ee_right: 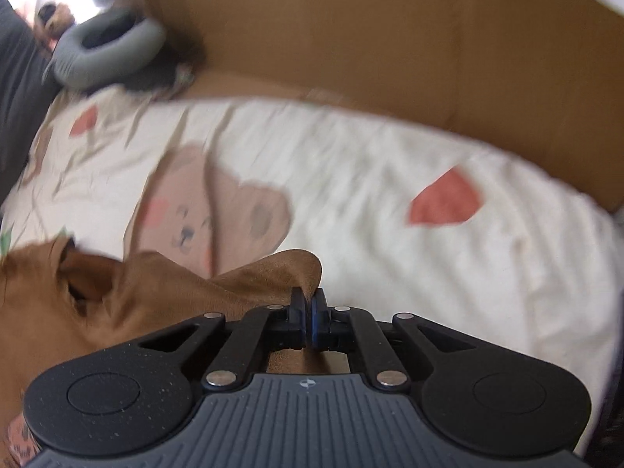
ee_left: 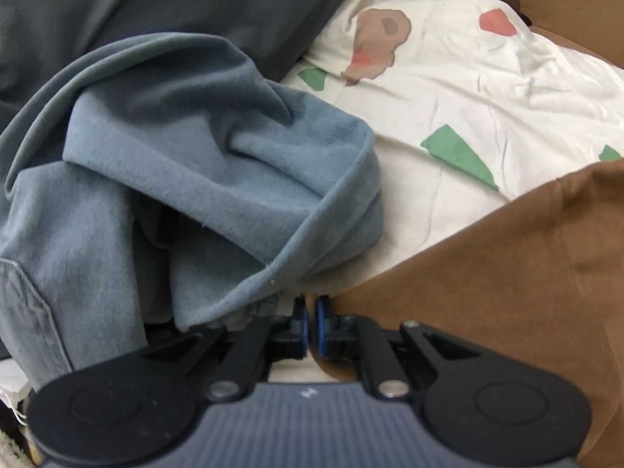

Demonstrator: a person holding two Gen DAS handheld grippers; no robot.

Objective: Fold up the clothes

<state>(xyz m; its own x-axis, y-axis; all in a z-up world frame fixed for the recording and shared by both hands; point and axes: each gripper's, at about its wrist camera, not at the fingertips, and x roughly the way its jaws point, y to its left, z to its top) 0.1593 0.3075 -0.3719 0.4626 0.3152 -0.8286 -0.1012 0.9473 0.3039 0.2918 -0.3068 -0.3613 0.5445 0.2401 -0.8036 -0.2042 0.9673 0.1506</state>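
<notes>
Printed white bedsheet [ee_right: 351, 179] lying wrinkled under everything, cardboard box wall [ee_right: 390, 58] at 12 o'clock. Blue-grey clothes [ee_left: 187, 163] heaping at 9 o'clock. Brown garment [ee_left: 487, 292] hanging between both grippers: left gripper [ee_left: 311, 308] pinching its edge, right gripper [ee_right: 308, 300] clamping its corner. Judging: keeping tension even, corners matched.

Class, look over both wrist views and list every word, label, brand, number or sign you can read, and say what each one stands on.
No readable words or numbers in either view.
Small pale mark on the ribbed grey body of the left tongs: too small to read.
Small round emblem on the ribbed grey body of the right tongs: a symbol, no letters legible.
White bedsheet printed with bear and leaf shapes: pictures only, no text.
Brown cardboard box wall: blank.
</notes>
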